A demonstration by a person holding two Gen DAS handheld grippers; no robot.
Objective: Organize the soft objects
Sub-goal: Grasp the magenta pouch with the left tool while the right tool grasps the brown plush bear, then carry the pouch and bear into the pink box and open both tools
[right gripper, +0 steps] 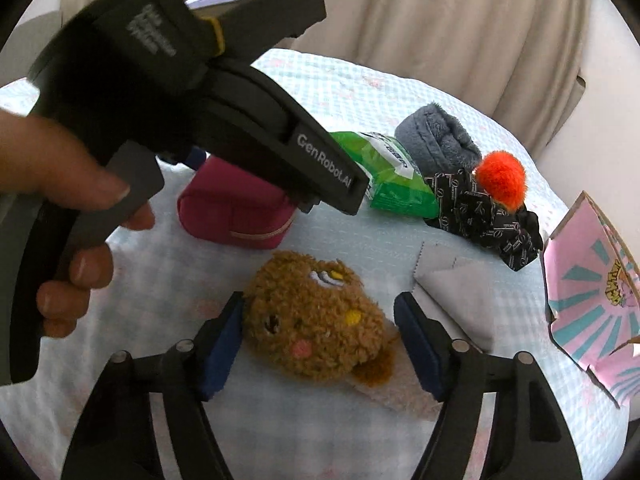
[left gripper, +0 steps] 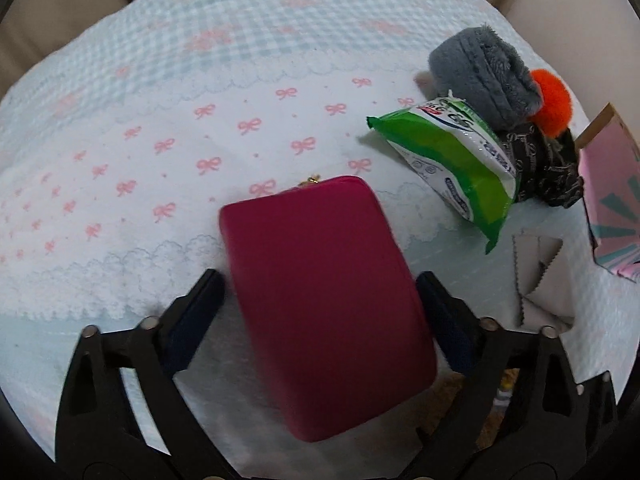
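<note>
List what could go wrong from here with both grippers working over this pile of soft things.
1. The left gripper straddles the magenta pouch with a gap on its right side; closing off-centre could twist or push it.
2. The right gripper brackets the brown plush, which lies on a beige strip; closing might catch both.
3. The left tool hangs close above the right's workspace; they could collide.

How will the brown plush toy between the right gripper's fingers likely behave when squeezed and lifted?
The brown plush toy looks fuzzy and stuffed, so it will probably compress and grip well. It seems light. Its pale flat tail end may dangle. The right gripper straddles it, open.
</note>
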